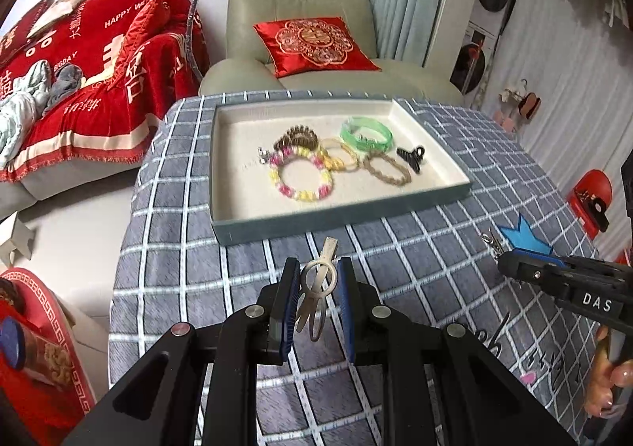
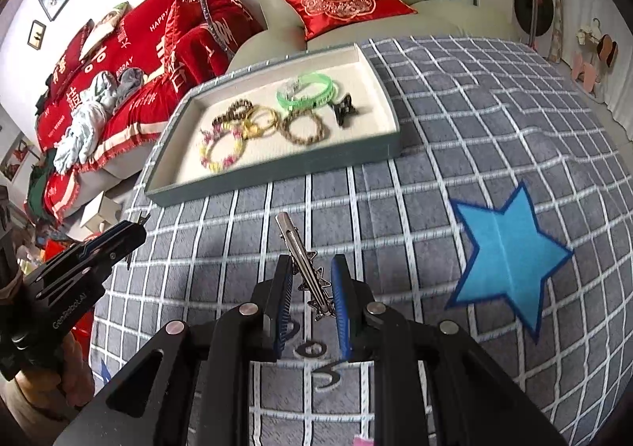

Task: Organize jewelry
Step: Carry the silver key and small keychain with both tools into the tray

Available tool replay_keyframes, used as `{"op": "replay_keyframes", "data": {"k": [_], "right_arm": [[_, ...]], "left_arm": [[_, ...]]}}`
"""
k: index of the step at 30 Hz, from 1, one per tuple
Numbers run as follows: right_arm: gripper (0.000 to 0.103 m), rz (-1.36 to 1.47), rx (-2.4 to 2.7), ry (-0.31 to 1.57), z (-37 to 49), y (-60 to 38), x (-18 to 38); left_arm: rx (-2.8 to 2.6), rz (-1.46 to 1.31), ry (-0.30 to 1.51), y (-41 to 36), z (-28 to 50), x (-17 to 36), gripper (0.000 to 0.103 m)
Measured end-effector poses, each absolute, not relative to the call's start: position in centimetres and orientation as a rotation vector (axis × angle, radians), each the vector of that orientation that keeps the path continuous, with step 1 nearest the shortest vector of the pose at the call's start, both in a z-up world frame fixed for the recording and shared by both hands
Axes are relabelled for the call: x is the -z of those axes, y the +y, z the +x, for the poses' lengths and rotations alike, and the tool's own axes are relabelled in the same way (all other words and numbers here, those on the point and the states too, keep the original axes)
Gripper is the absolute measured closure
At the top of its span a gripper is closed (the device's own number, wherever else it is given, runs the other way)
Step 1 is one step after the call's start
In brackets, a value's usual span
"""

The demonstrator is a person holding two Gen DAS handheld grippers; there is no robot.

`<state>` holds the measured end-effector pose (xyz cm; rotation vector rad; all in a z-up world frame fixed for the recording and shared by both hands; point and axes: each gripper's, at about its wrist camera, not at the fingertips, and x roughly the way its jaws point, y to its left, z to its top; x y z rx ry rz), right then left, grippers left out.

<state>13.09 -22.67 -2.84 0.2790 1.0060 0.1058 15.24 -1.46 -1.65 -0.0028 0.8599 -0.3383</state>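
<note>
My left gripper [image 1: 316,280] has its jaws clamped on a silver ring clip [image 1: 317,280]; my right gripper [image 2: 312,280] pinches a star-studded hair clip [image 2: 306,268]. Both hover over the counter. Next, I judge: carry them to the tray [image 1: 277,224] at twelve o'clock and release beside the bracelets [image 1: 316,161].

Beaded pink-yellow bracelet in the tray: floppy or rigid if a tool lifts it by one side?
Probably floppy: the beaded bracelet looks like separate beads on a string, so it would likely sag from a one-side pinch. Round beads may slip between pads. It overlaps the yellow ring, so lifting could drag that along the tray.
</note>
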Motion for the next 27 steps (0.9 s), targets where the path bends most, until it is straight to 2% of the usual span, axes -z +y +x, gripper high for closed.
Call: {"op": "replay_keyframes", "data": {"k": [15,27], "right_arm": [[0.081,0.319,-0.118,0.969,22.3,-24.2,-1.2],[0.081,0.327,-0.141,0.999,27.6,-23.0,1.1]], "left_arm": [[0.299,-0.044,0.798,-1.2,22.8,-2.1,0.067],[0.243,-0.023,0.840,-2.8,27.7,0.2,0.067]]}}
